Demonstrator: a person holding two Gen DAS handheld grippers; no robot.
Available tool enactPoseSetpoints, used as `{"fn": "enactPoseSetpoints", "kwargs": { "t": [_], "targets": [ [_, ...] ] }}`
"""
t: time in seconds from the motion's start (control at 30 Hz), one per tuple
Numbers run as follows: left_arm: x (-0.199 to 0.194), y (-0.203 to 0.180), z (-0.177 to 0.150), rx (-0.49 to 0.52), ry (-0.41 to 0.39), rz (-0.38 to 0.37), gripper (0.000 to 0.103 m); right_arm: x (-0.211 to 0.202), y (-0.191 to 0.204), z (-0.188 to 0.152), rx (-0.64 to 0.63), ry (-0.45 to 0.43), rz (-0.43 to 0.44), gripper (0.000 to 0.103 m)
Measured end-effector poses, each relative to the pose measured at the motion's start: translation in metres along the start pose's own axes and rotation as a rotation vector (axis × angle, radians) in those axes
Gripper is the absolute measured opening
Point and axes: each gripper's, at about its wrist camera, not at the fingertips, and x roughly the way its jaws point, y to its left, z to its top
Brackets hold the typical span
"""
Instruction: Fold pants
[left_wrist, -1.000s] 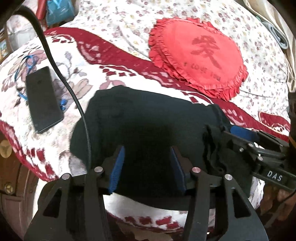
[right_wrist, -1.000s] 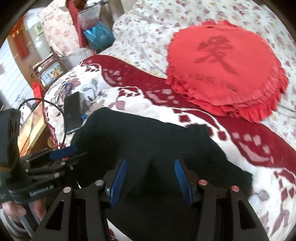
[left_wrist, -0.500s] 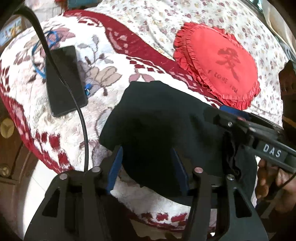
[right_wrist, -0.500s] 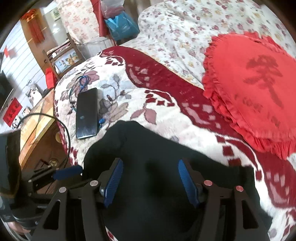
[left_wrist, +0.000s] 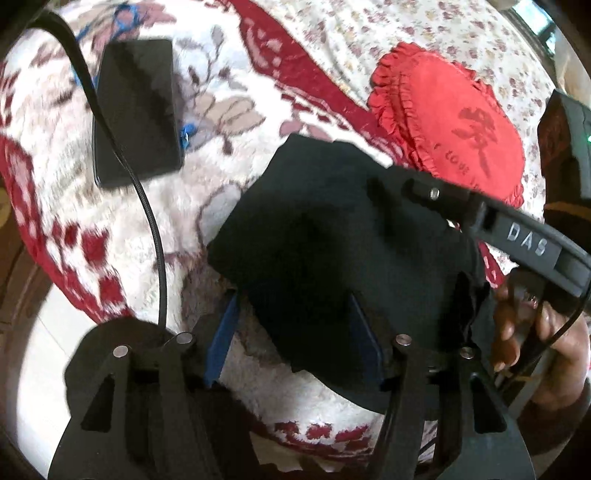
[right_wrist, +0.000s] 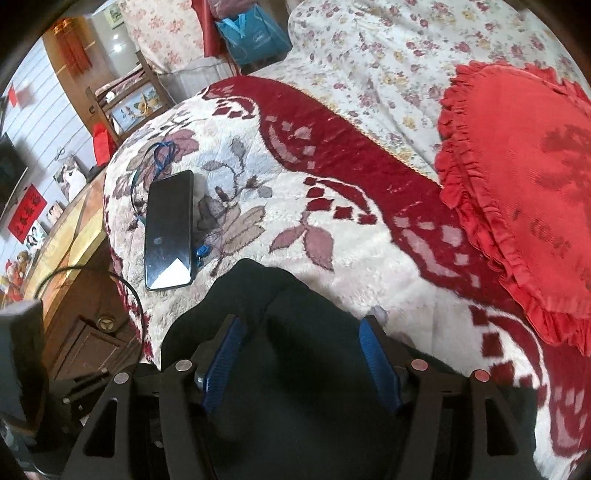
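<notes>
The black pants (left_wrist: 314, 221) lie as a folded bundle on the red-and-white plush blanket (left_wrist: 122, 236), near the bed's front edge. My left gripper (left_wrist: 293, 299) hovers over their near-left corner. Its jaws are opening, and the blue pads (left_wrist: 225, 332) stand apart from the cloth without pressing it. My right gripper (right_wrist: 300, 321) is open over the same pants (right_wrist: 295, 406), with a raised fold lying between its pads (right_wrist: 376, 362), untouched. In the left wrist view the right tool's black bar crosses the pants' right side, and a hand (left_wrist: 517, 332) holds it.
A black phone (right_wrist: 170, 229) with a blue cord lies left of the pants. A red frilled heart cushion (right_wrist: 535, 184) sits at the right on the floral sheet. A black cable (left_wrist: 147, 221) hangs over the blanket. Wooden furniture (right_wrist: 74, 240) stands beyond the bed's left edge.
Both grippers have slid left along the pants toward the phone end, and their jaws have widened. The cushion has drifted right in both views. The left wrist has rolled.
</notes>
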Motion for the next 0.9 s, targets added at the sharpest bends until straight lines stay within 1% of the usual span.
{"fn": "enactPoseSetpoints", "kwargs": {
  "t": [0.07,0.13,0.17,0.27,0.37,0.4,0.43,0.47,0.53,0.6,0.63,0.67,0.7,0.73,0.77,0.8,0.87,0.9],
  "targets": [
    [0.006,0.004,0.0,-0.028,0.018,-0.023,0.062,0.006,0.003,0.005,-0.006,0.005,0.007,0.064],
    [0.01,0.007,-0.001,-0.051,0.028,-0.038,0.071,0.011,0.006,0.01,-0.017,0.008,0.017,0.065],
    [0.012,0.008,-0.001,-0.059,0.034,-0.047,0.072,0.015,0.008,0.013,-0.024,0.012,0.022,0.065],
    [0.014,0.008,-0.002,-0.07,0.03,-0.054,0.075,0.031,0.013,0.02,-0.049,0.04,0.038,0.066],
    [0.016,0.01,-0.002,-0.094,0.031,-0.085,0.082,0.045,0.014,0.024,-0.051,0.058,0.05,0.068],
    [0.017,0.011,-0.003,-0.103,0.027,-0.104,0.086,0.049,0.014,0.025,-0.044,0.06,0.059,0.068],
    [0.017,0.011,-0.003,-0.106,0.024,-0.115,0.089,0.052,0.013,0.026,-0.036,0.061,0.066,0.068],
    [0.018,0.009,-0.003,-0.094,0.028,-0.114,0.09,0.056,0.011,0.027,-0.021,0.059,0.081,0.068],
    [0.02,0.003,-0.003,-0.056,0.047,-0.096,0.092,0.063,0.009,0.026,0.004,0.058,0.107,0.068],
    [0.02,-0.003,-0.005,-0.024,0.052,-0.064,0.092,0.066,0.008,0.023,0.026,0.053,0.139,0.055],
    [0.018,-0.003,-0.006,-0.025,0.049,-0.058,0.082,0.065,0.009,0.022,0.03,0.048,0.147,0.045],
    [0.014,-0.003,-0.007,-0.032,0.036,-0.051,0.071,0.061,0.009,0.021,0.03,0.041,0.156,0.04],
    [0.008,-0.003,-0.007,-0.029,0.018,-0.054,0.052,0.052,0.01,0.021,0.024,0.024,0.168,0.036],
    [0.002,-0.005,-0.007,-0.022,0.005,-0.065,0.04,0.045,0.01,0.021,0.019,0.01,0.179,0.032],
    [-0.006,-0.007,-0.007,-0.013,-0.015,-0.073,0.038,0.029,0.009,0.021,0.018,-0.023,0.192,0.03],
    [-0.018,-0.012,-0.008,0.007,-0.055,-0.085,0.034,0.016,0.006,0.021,0.022,-0.052,0.203,0.03],
    [-0.041,-0.029,-0.012,0.076,-0.13,-0.115,0.031,-0.023,-0.004,0.019,0.047,-0.134,0.235,0.029],
    [-0.055,-0.043,-0.015,0.131,-0.174,-0.141,0.03,-0.042,-0.012,0.016,0.063,-0.173,0.245,0.029]
  ]
}}
